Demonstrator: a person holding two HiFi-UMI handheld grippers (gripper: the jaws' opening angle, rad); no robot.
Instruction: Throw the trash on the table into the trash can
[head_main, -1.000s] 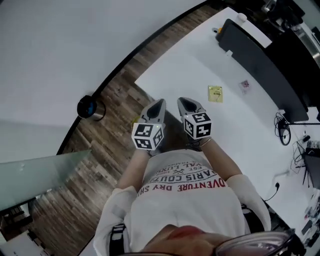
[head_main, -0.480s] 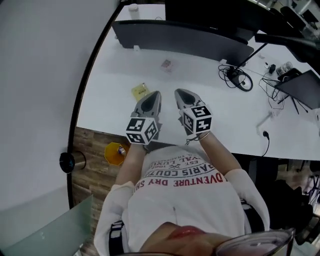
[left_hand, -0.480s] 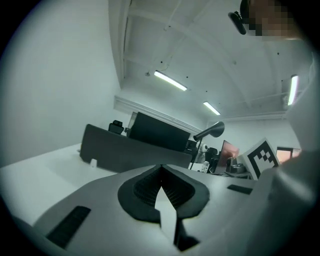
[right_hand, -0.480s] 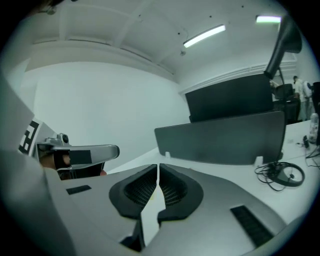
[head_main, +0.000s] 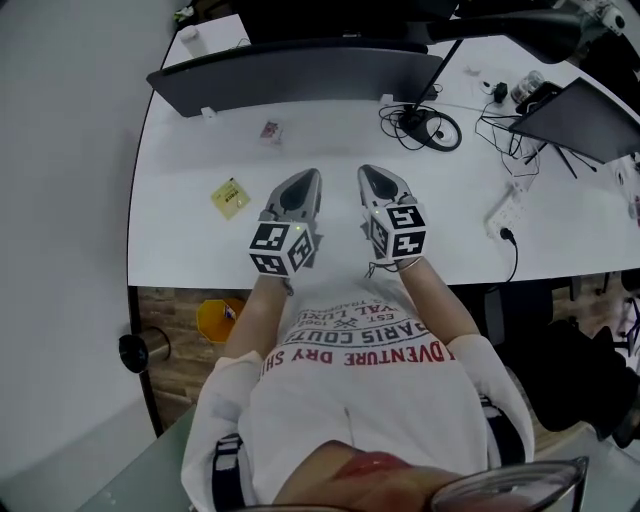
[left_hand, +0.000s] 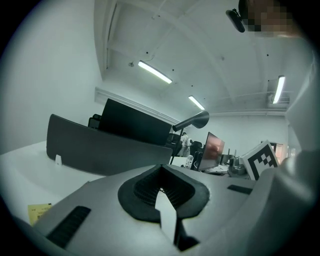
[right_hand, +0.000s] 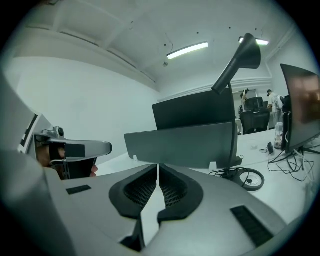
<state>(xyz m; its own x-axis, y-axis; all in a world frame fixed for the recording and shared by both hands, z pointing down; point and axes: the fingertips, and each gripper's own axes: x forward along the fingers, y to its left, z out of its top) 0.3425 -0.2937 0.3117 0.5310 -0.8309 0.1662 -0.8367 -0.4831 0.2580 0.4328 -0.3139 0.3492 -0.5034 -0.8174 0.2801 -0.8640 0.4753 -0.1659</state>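
Note:
A yellow packet (head_main: 230, 197) lies on the white table (head_main: 460, 225), left of my left gripper (head_main: 303, 181). A small pink wrapper (head_main: 270, 131) lies farther back near the dark divider. The yellow trash can (head_main: 220, 319) stands on the floor under the table's front left edge. Both grippers hover side by side over the table's front edge, pointing at the divider. The left gripper (left_hand: 161, 189) is shut with nothing in it, and the packet (left_hand: 39, 212) shows low at its left. My right gripper (head_main: 372, 176) (right_hand: 158, 172) is shut and empty too.
A dark divider panel (head_main: 300, 75) runs along the table's back. Coiled cables (head_main: 420, 126), a white power strip (head_main: 505, 205) and a dark screen (head_main: 580, 120) sit to the right. A white cup (head_main: 190, 42) stands at the back left corner. A black cylinder (head_main: 140, 350) stands on the wood floor.
The person has turned from the floor side to face the table squarely. Both grippers swung with the turn and now hang over the table's front edge. Their jaws stayed shut.

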